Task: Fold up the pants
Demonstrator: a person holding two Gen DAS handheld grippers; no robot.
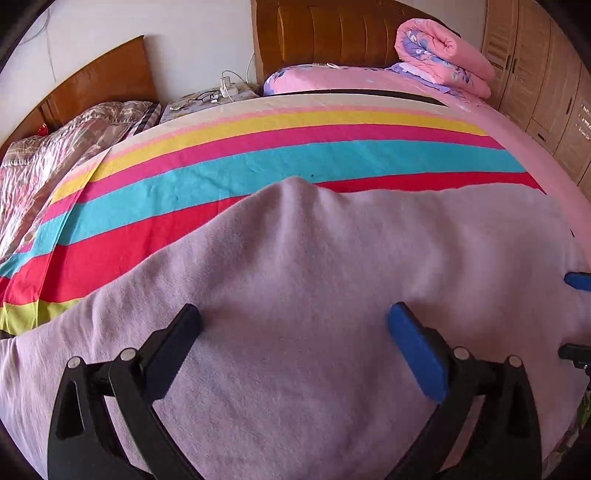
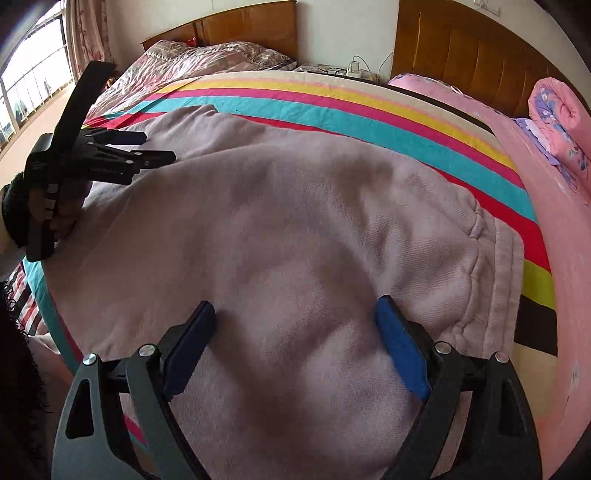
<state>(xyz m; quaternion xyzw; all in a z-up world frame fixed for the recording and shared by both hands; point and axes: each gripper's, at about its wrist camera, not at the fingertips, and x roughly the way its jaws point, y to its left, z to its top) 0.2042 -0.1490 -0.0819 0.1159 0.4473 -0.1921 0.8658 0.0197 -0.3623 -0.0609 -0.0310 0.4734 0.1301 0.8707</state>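
We see our left gripper [image 1: 295,325] at the bottom of its own view, jaws spread wide and tilted downward, nothing pinched between the pads. Our right gripper [image 2: 297,317] stands the same way, wide apart and pointing downward. At the left edge of the right view, our left hand [image 2: 61,210] grasps the left gripper's handle.

A bed [image 1: 280,155] with a striped sheet lies ahead of the tool, its wooden headboard [image 1: 332,33] at a white wall [image 1: 192,33]. Left stands a second bed [image 2: 207,55], then a bright window [image 2: 33,85]. Far right, a wardrobe [image 1: 543,66].
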